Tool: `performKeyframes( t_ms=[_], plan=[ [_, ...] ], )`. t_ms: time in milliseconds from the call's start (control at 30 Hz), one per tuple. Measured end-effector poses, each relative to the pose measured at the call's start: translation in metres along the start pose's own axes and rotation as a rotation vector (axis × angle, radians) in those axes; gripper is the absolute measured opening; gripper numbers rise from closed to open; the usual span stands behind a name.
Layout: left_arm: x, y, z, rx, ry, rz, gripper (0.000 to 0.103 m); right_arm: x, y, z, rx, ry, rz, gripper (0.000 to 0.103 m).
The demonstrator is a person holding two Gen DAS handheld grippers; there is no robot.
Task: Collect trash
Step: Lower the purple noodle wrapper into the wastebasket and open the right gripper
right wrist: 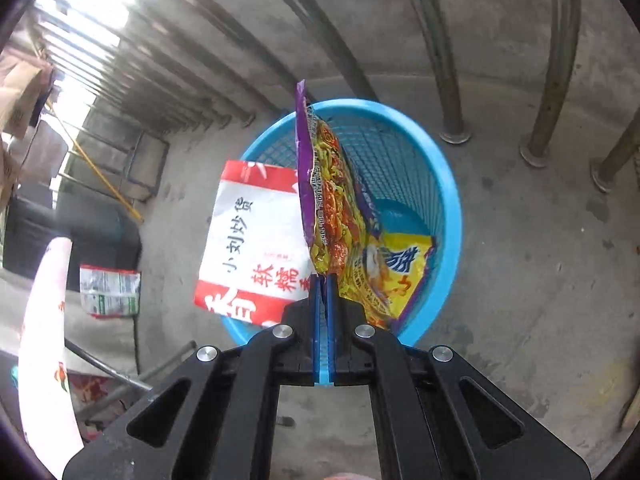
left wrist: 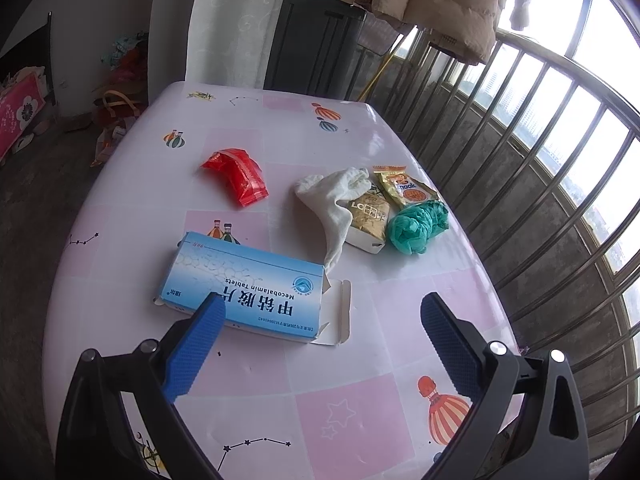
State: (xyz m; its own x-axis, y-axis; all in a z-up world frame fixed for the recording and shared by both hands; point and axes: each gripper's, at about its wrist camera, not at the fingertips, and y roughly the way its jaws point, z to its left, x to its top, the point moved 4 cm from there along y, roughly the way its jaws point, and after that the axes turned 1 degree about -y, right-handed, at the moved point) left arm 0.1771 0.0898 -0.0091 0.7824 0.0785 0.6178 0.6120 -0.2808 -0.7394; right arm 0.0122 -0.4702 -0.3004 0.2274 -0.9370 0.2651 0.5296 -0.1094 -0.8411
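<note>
In the left wrist view my left gripper [left wrist: 320, 308] is open and empty, low over the table, with a blue medicine box [left wrist: 244, 288] just beyond its left finger. Farther on lie a red wrapper [left wrist: 236, 176], a white sock [left wrist: 336, 200], a tan packet [left wrist: 370, 216], a yellow snack packet [left wrist: 406, 190] and a green crumpled bag [left wrist: 418, 224]. In the right wrist view my right gripper [right wrist: 324, 280] is shut on a purple and yellow noodle wrapper [right wrist: 340, 216], held above a blue mesh bin [right wrist: 440, 184]. A red and white bag [right wrist: 252, 240] leans on the bin's left rim.
The table has a pink and white cloth [left wrist: 352, 412]. A metal railing [left wrist: 560, 168] runs close along its right side. The bin stands on a concrete floor [right wrist: 540, 260] beside railing posts [right wrist: 448, 80]. The table edge [right wrist: 44, 340] is at the left, with another wrapper [right wrist: 110, 290] below it.
</note>
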Motion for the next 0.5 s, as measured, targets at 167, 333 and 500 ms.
performKeyframes(
  t_ms=[167, 333, 500],
  plan=[
    [0.000, 0.001, -0.002, 0.003, -0.002, 0.005, 0.096, 0.014, 0.021, -0.005, -0.081, 0.013, 0.034, 0.001],
    [0.001, 0.001, -0.004, 0.008, 0.004, 0.008, 0.096, 0.024, 0.060, 0.001, -0.221, -0.090, 0.084, 0.001],
    [0.001, 0.001, -0.005, 0.009, 0.007, 0.007, 0.096, 0.027, 0.082, 0.011, -0.387, -0.255, 0.126, 0.001]
  ],
)
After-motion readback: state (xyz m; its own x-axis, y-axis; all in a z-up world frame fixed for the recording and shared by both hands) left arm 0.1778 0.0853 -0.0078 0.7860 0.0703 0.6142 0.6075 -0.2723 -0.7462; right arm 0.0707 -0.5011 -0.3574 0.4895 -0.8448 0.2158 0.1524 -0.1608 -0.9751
